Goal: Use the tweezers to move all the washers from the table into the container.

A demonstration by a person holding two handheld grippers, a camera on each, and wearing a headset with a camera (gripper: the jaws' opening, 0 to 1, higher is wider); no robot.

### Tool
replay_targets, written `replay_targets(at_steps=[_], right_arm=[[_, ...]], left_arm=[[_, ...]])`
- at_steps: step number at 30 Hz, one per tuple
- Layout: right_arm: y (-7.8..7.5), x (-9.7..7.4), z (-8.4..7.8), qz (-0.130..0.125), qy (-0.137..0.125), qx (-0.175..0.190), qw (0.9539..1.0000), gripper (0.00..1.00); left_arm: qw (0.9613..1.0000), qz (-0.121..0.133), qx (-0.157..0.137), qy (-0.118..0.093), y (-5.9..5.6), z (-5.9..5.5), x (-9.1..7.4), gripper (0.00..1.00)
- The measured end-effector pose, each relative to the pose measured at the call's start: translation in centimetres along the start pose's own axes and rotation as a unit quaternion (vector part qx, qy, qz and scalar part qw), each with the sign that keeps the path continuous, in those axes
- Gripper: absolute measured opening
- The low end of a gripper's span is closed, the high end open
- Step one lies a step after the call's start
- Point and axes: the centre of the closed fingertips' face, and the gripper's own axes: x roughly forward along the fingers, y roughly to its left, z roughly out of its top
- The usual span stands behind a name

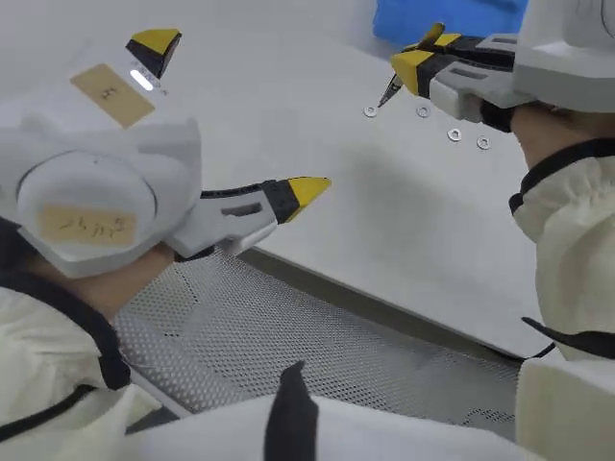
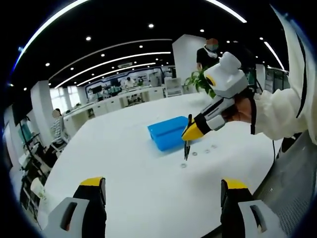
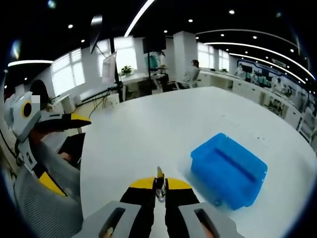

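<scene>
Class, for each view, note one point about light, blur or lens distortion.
Head view: soft, even light, no glare on the table. Left gripper view: fisheye bends the ceiling lights into arcs. Right gripper view: the tweezers, close to the lens, look blurred.

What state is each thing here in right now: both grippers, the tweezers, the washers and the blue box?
left gripper: jaws wide open, holding nothing.
right gripper: shut on the tweezers.
tweezers: held with the tips pointing down, close to one washer; nothing visibly gripped.
washers: four, lying flat on the table.
blue container: resting on the table, apart from the washers; contents cannot be told.
</scene>
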Motion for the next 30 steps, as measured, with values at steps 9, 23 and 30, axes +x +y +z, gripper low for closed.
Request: replay_targets(at_steps=[9, 23, 30], right_arm=[[-0.7, 1.1, -0.6, -0.008, 0.004, 0.01, 0.9999, 0.03], [-0.8, 1.7, -1.4, -0.013, 0.016, 0.013, 0.9997, 0.03], [-0.8, 2.0, -1.2, -0.015, 0.013, 0.013, 0.9997, 0.03]], left_arm=[[0.9995, 0.001, 0.03, 0.011, 0.1, -1.0, 0.7, 0.99], [0.9993, -0.003, 0.027, 0.024, 0.3, -1.6, 0.7, 0.99], [0.9992, -0.002, 0.027, 0.029, 0.3, -1.8, 0.7, 0.99]])
